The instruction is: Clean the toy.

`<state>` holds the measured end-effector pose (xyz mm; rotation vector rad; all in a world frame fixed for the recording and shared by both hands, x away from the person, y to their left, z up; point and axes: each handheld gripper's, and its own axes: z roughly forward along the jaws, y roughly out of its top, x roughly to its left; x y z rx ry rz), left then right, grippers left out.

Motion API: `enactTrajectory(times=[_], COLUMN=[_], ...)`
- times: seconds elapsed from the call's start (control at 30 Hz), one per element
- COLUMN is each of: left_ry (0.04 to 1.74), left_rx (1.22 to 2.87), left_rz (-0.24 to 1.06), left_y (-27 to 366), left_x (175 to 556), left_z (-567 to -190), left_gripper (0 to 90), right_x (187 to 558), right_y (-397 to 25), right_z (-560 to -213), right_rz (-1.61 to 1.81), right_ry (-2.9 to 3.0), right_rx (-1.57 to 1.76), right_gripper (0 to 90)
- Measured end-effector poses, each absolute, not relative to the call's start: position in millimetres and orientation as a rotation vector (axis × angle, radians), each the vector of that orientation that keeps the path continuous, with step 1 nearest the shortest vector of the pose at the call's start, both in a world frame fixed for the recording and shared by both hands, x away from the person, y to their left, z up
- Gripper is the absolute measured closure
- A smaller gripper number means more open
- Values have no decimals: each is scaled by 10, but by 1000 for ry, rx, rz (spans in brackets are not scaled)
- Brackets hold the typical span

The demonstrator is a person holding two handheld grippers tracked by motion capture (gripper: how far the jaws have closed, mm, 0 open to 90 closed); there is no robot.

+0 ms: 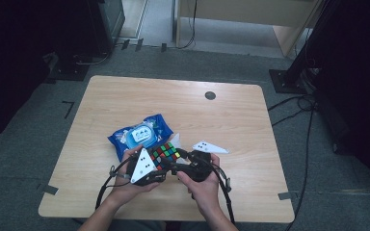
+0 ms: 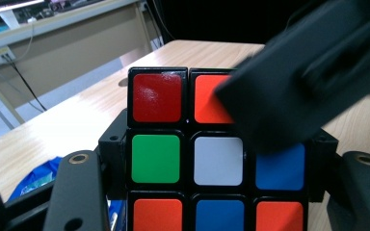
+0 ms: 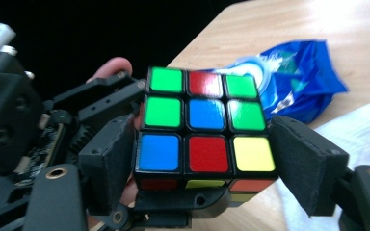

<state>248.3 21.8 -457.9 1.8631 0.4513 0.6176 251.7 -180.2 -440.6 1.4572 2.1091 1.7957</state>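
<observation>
Now cube [image 3: 204,126] between both grippers' jaws

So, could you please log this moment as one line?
left gripper: shut on cube | right gripper: shut on cube | wipes pack: on table

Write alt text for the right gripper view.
A scrambled puzzle cube sits between two black claw jaws, its lower layer pinched from both sides. Behind it, a blue wipes pack lies on the wooden table.
</observation>
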Motion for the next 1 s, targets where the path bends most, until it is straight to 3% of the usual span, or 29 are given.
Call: enactTrajectory(times=[0.1, 0.33, 0.47, 0.53, 0.8, 1.0], left_ry=[444, 435, 443, 459, 577, 720], left_rx=[1863, 1883, 1900, 1895, 1865, 1832], left_rz=[625, 617, 625, 623, 618, 638], left_y=[199, 179, 160, 183, 432, 787], left_x=[2468, 2470, 2448, 2451, 2515, 2542], left_z=[-4577, -4597, -4598, -4581, -4494, -4493], left_gripper=[338, 325, 204, 194, 169, 168], right_x=[2521, 2525, 2525, 2528, 2581, 2696], right_y=[-1784, -1815, -1888, -1964, -2329, -2496], right_z=[-4439, -4458, -4404, -4345, -4144, -4289], right_rz=[1829, 1841, 1817, 1799, 1629, 1357], right_ry=[2107, 2089, 2039, 1992, 1820, 1767], right_rx=[1492, 1544, 1536, 1521, 1470, 1439], right_gripper=[335, 346, 346, 346, 346, 346])
